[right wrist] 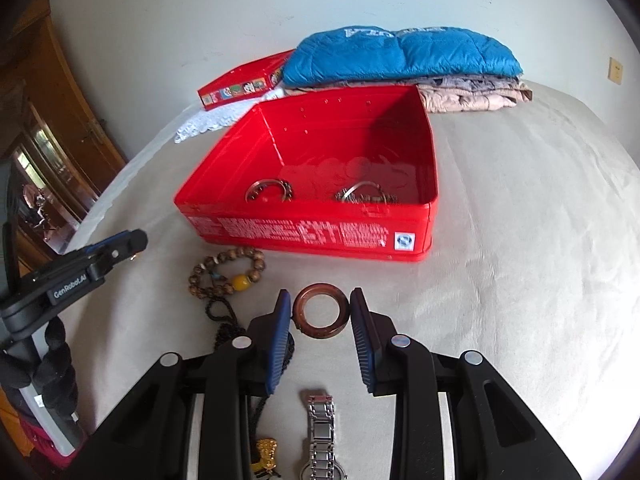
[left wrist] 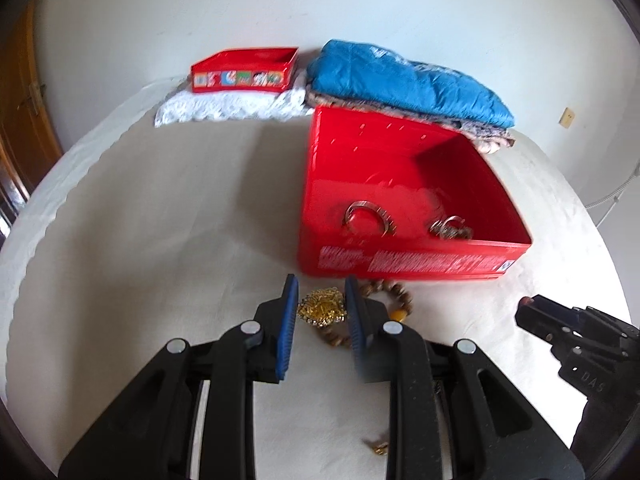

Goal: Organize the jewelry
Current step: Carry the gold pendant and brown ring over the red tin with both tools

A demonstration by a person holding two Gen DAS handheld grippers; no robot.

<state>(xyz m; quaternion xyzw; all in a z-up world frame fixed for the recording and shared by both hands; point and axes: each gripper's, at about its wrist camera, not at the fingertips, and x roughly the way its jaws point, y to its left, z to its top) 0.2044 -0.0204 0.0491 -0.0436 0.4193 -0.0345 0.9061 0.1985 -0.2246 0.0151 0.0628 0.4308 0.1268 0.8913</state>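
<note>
While a gold brooch [left wrist: 322, 307] is pinched in the left tongs [left wrist: 321, 300] and a brown ring [right wrist: 321, 311] in the right tongs [right wrist: 320, 312], both are held near the red tin [right wrist: 428, 184], likely for dropping in.

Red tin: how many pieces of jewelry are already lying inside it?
2. A silver bangle lies near the front wall of the red tin, toward its left; a second silver piece lies to its right. The front wall may hide more.
</note>
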